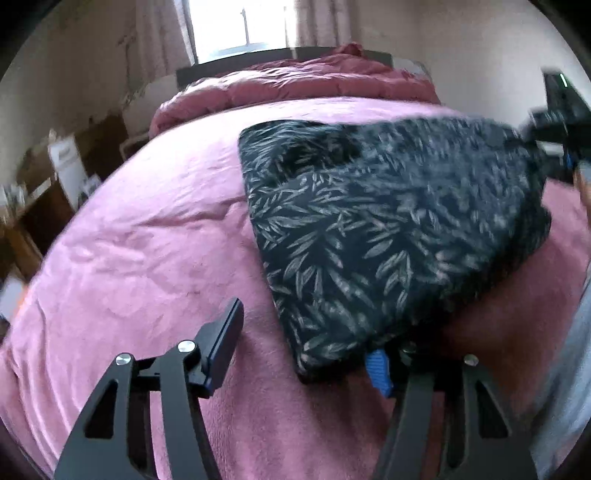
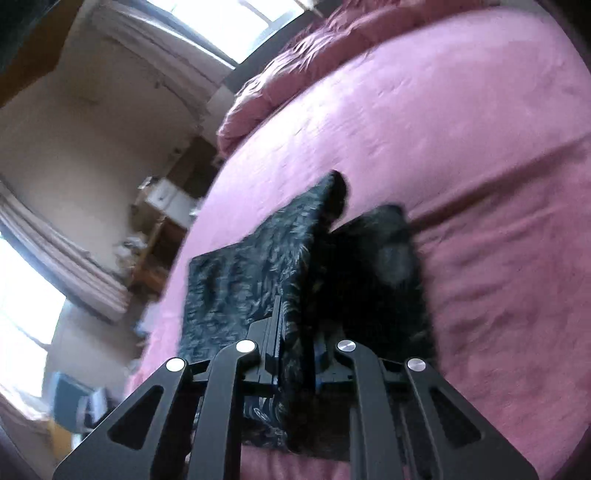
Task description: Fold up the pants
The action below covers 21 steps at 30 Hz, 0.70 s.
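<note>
The pants point(image 1: 369, 229) are dark with a pale leaf print and lie partly folded on the pink bed. In the left wrist view my left gripper point(image 1: 306, 347) is open, its left finger point(image 1: 221, 343) bare over the sheet and its right finger under the near corner of the pants. My right gripper point(image 1: 554, 125) shows blurred at the far right edge of the pants, lifting that side. In the right wrist view my right gripper point(image 2: 295, 332) is shut on a raised edge of the pants point(image 2: 258, 266), which hang folded over themselves.
A pink sheet point(image 1: 147, 240) covers the bed, with a bunched darker pink duvet point(image 1: 295, 81) at the head end. A window point(image 1: 240, 26) is behind. Shelves and boxes point(image 1: 55, 177) stand along the left wall.
</note>
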Tool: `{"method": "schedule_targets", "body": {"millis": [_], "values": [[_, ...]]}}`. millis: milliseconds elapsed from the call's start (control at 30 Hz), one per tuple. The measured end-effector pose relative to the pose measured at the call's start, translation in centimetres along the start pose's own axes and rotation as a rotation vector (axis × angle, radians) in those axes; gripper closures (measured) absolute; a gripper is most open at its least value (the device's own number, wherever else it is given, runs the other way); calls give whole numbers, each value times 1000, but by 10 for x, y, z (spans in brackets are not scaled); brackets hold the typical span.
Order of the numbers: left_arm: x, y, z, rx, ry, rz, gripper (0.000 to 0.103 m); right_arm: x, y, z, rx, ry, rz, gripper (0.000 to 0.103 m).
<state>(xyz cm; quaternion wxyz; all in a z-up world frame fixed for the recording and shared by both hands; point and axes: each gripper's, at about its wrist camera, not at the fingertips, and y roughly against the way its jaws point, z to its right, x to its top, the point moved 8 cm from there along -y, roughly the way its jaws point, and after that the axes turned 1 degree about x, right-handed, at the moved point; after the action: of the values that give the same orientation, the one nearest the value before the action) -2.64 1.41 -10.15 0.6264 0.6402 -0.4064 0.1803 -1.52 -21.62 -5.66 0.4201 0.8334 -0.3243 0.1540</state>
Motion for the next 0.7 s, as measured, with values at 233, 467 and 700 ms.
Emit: {"method": "schedule_targets", "body": {"millis": [233,467,700], "values": [[-6,20,1,-32,4,7,43,-2,7,18,-99,-22,21,80],[17,85,-7,-101,86,252,41,6,48,-10,-27,75,220,80],[51,64,7,-140,60,252,35,-25,12,-47,-80,226,65,80]]}}
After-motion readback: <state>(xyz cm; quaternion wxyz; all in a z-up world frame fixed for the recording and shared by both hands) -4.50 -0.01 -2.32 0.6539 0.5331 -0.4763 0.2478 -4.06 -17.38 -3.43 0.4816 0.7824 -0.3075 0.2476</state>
